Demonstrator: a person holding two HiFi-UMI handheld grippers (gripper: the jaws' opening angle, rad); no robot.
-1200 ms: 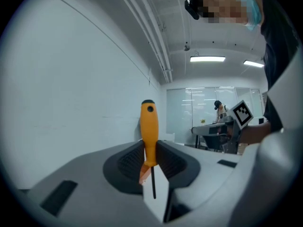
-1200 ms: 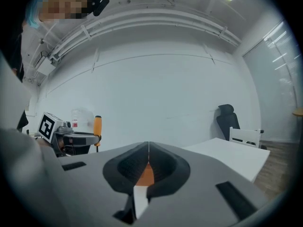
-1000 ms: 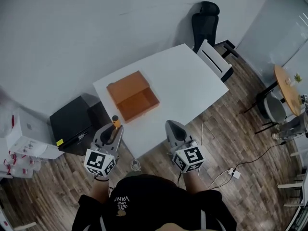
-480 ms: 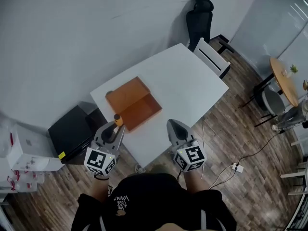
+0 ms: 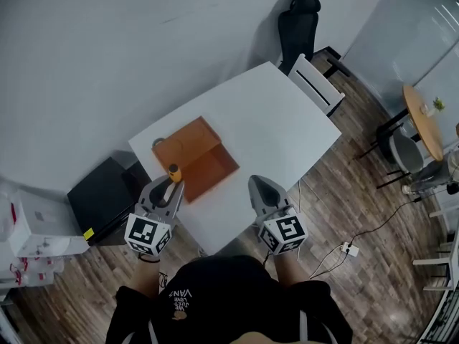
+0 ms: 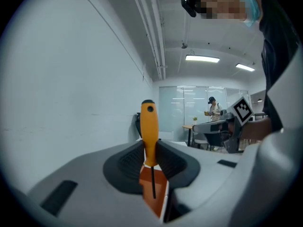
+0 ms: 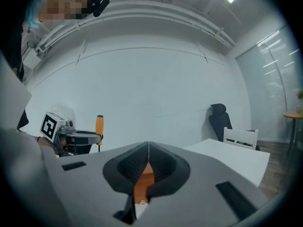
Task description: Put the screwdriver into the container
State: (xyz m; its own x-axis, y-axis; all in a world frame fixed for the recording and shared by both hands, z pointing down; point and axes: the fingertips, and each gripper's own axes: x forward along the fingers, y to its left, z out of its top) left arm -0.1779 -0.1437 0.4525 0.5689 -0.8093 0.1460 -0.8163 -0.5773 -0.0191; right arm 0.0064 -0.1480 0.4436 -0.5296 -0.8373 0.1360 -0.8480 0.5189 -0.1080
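Orange-handled screwdriver (image 6: pixel 149 126) upright, clamped in the left claw (image 6: pixel 150 161), held by the near corner of the open orange box-shaped container (image 5: pixel 213 169) on the white table (image 5: pixel 276 120), right claw (image 7: pixel 148 162) closed together, empty.

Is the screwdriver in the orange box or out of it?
Out. The left gripper clamps the screwdriver upright by its handle, and the open box on the table looks empty.
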